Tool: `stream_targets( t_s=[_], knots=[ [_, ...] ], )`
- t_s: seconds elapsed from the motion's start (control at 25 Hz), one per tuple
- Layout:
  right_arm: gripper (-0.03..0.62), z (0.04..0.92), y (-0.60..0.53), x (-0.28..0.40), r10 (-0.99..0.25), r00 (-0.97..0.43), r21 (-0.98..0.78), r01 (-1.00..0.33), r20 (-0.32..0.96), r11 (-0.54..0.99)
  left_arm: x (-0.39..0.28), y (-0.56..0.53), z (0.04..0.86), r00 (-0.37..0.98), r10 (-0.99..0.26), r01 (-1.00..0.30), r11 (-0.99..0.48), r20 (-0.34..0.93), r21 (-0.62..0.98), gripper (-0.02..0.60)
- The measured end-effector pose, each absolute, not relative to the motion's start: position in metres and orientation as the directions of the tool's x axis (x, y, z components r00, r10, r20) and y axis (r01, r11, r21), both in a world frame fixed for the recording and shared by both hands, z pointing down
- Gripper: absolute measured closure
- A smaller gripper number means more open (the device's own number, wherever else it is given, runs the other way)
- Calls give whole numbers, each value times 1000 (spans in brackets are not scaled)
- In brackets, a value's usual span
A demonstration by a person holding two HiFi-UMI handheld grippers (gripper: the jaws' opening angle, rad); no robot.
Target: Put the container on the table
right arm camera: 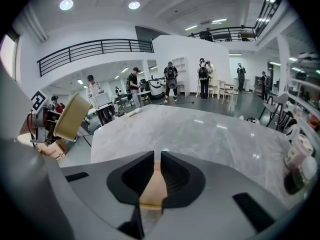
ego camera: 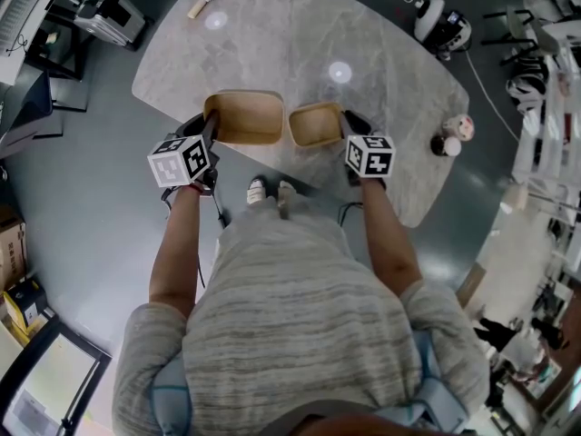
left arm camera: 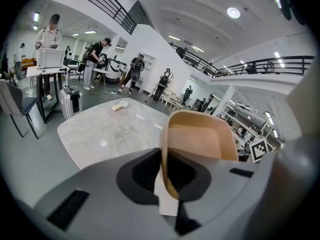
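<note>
Pale marble tops the table (ego camera: 300, 34), which stands on a grey floor in a high hall with railed balconies. People stand beyond the table's far end.

At the table's near edge, two tan containers are held side by side, close together. The left gripper (ego camera: 209, 133) has its jaws clamped on the rim of the larger container (ego camera: 243, 116), with the thin wall running between them in the left gripper view (left arm camera: 167, 176). This container is held tilted, off the table's surface. The right gripper (ego camera: 346, 123) pinches the wall of the smaller container (ego camera: 316, 123), whose tan edge is nipped tight between its jaws (right arm camera: 156, 176). Whether this one touches the table cannot be told.

A brush (ego camera: 201, 0) lies at the table's far end, and two cups (ego camera: 452, 134) stand at its right edge.
</note>
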State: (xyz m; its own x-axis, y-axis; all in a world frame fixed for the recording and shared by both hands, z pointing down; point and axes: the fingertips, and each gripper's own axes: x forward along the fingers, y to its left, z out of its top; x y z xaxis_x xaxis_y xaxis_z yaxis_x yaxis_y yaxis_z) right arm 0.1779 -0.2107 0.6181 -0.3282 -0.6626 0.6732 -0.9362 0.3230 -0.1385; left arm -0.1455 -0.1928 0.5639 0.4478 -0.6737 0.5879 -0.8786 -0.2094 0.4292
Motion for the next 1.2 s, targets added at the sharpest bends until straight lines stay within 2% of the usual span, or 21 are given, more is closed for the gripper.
stream_targets(
  t_s=[0.6,1.2],
  knots=[
    [551,617,-206,174,-661,-335,-153,-936,672,319,-160,-211,618,379,-614,-906,-94,692,413,557],
    [551,614,-202,169,-664,-333,-160,-937,670,309,-167,-209,694,333,-476,-917,36,814,397,557]
  ],
)
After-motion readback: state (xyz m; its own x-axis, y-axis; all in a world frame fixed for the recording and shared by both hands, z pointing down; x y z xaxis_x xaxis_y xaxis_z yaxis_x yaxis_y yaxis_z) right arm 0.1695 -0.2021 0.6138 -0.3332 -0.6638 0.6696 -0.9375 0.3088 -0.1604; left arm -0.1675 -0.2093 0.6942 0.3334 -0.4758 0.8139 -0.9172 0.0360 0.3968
